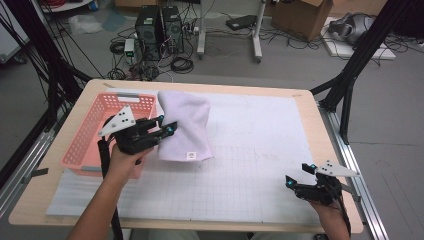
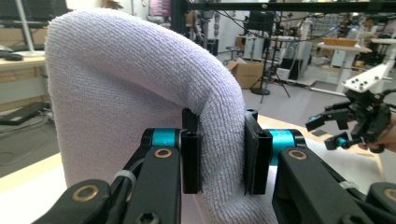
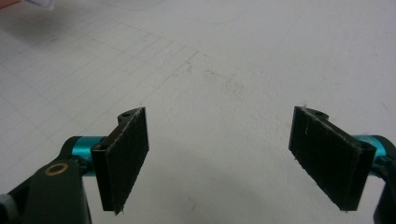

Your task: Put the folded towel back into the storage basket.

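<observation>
Forearms: nearest the high camera we see two forearms coming in from the bottom edge, one hand on each gripper.
Basket: at the far left of the table we find a pink basket point(image 1: 90, 135) with perforated walls, standing on the white mat point(image 1: 260, 165).
Left gripper: we see the left gripper point(image 1: 166, 125) just right of the basket, its jaws drawn in narrow and pinching a thick fold of the towel; in the left gripper view the pads press into the pile from both sides point(image 2: 223, 156).
Towel: the pale lilac towel point(image 1: 184, 127) is folded and lifted, arching over the jaws and hanging beside the basket's right wall, its lower edge with a small label near the mat. Whether that edge touches the mat we cannot tell.
How the towel handles: we judge it soft, light and limp; it will sag and swing from any single hold, and the folded layers may slide apart. It isn't fragile, and the terry surface grips well.
Where to hold: we would take it across the thick folded part, as now, or add a second hold at the free hanging edge.
Right gripper: at the table's right near corner, well apart from the towel, the right gripper point(image 1: 300, 175) hovers with its jaws wide apart and nothing between them point(image 3: 219, 154).
</observation>
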The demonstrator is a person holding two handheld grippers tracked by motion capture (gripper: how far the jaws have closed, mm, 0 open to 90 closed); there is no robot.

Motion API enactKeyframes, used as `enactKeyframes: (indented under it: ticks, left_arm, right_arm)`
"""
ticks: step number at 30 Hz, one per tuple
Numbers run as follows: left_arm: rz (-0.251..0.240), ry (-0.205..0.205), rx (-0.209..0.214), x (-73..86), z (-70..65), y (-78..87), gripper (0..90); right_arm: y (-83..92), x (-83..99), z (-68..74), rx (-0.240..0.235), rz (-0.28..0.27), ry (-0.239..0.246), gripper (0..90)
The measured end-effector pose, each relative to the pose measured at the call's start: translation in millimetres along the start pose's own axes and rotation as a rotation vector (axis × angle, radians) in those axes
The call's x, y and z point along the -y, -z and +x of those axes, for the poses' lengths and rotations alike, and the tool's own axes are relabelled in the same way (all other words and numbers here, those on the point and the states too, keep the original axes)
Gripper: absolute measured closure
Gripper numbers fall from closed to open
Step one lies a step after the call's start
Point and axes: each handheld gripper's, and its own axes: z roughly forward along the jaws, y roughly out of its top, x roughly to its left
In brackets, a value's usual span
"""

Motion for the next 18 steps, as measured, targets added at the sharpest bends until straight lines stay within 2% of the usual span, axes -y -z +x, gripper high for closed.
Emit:
enactKeyframes:
  ticks: [9,18]
  left_arm:
    - [-0.027,-0.010,-0.046,-15.6,14.3,23.2,72.9]
    - [-0.055,-0.001,-0.097,-25.6,32.2,51.7,73.0]
  right_arm:
    - [-0.4,-1.0,0.6,0.002,0.002,0.000,18.8]
    - [-0.8,-1.9,1.1,0.004,-0.001,0.001,18.8]
